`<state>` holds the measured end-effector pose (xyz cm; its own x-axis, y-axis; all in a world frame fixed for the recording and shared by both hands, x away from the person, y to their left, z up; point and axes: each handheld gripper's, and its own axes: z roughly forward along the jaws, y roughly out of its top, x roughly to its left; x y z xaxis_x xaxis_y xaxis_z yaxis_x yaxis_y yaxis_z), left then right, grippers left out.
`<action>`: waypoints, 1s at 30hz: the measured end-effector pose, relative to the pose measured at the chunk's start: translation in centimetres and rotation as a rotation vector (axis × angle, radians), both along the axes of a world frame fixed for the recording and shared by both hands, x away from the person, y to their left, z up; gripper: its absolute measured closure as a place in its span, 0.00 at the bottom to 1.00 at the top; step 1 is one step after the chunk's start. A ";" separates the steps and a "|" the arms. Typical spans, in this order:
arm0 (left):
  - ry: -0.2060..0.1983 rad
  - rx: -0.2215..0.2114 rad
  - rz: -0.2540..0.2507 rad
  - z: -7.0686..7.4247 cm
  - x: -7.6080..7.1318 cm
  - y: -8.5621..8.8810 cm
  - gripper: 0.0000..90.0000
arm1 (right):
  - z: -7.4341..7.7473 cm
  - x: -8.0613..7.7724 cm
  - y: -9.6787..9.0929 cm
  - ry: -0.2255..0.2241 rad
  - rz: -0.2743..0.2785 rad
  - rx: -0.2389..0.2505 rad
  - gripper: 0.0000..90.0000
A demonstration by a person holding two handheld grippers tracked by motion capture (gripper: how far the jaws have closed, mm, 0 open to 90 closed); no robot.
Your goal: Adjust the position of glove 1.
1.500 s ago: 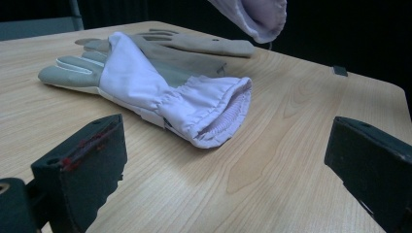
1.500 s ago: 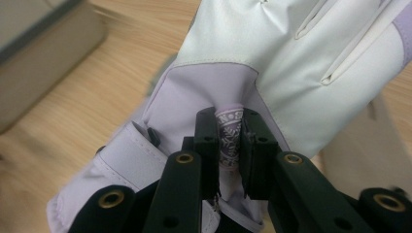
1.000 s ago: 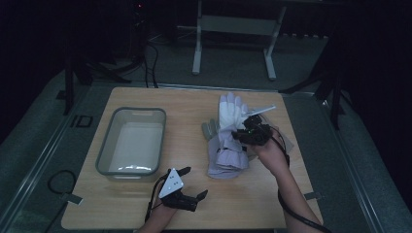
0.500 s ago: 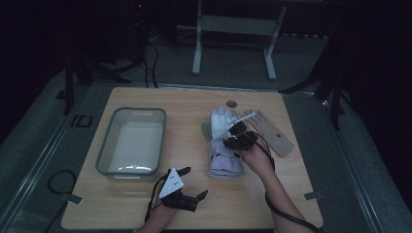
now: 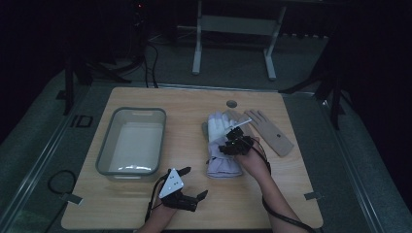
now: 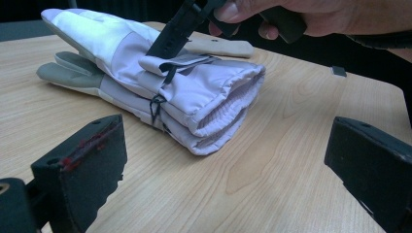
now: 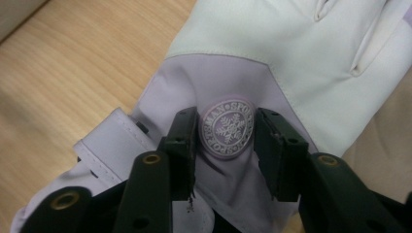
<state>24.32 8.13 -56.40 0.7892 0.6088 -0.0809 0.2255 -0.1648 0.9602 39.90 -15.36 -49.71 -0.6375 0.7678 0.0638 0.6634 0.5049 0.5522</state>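
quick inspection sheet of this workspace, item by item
surface: wooden table, round hole near the far edge
job's things: stacked lilac-white gloves; tan glove flat beside them
clutter: empty grey tub on the left; tape bits at the near corners
grippers: right gripper has come down, jaws just opening, straddling the snowflake badge on top of the gloves; left gripper rests on the table, jaws open
cables: black cable beside the table on the floor
surroundings: dark room, metal stand behind

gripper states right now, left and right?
Left gripper: open, nothing between the jaws, resting near the table's front edge.
Right gripper: jaws just opening, part open over the lilac glove, straddling its round badge; not clamped.
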 end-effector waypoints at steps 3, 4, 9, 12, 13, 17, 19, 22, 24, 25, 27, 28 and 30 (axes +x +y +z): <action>0.000 0.000 -0.001 0.0 0.0 0.0 0.02 | -0.2 -0.4 -0.1 0.016 0.006 0.004 0.69; 0.000 -0.001 0.000 0.0 0.0 0.0 0.02 | -0.4 -0.6 -0.1 0.013 0.010 0.003 0.69; 0.000 -0.001 0.001 0.0 0.0 0.0 0.02 | -0.8 -1.7 -0.1 -0.005 -0.016 0.028 0.69; -0.002 0.002 0.002 0.0 0.0 0.0 0.02 | -0.8 -2.2 0.0 -0.007 -0.018 0.028 0.68; -0.003 0.003 0.002 0.0 0.0 0.0 0.02 | -0.7 -2.3 0.0 -0.016 -0.013 0.028 0.67; -0.002 0.001 0.002 0.0 0.0 0.0 0.02 | 0.1 -2.6 -0.3 -0.047 -0.029 0.073 0.57; -0.002 0.001 0.003 0.0 0.0 0.0 0.02 | 0.6 -2.7 -0.5 -0.070 -0.012 0.097 0.48; 0.001 0.011 0.010 0.0 0.0 0.0 0.02 | 1.1 -2.8 -1.0 -0.080 0.005 0.112 0.33; 0.009 0.011 0.011 0.0 0.1 0.0 0.02 | 1.2 -2.7 -1.5 -0.078 0.020 0.145 0.26; 0.011 0.012 0.011 0.0 0.1 0.0 0.02 | 1.3 -2.6 -2.0 -0.071 0.023 0.181 0.21; 0.021 0.024 0.019 0.1 0.2 0.0 0.02 | 1.3 -2.7 -2.7 -0.080 0.043 0.202 0.16; 0.025 0.030 0.020 0.1 0.2 0.0 0.02 | 1.4 -2.8 -3.1 -0.087 0.064 0.208 0.16; 0.030 0.052 0.022 0.1 0.3 -0.1 0.02 | 1.4 -3.2 -4.1 -0.117 0.107 0.254 0.16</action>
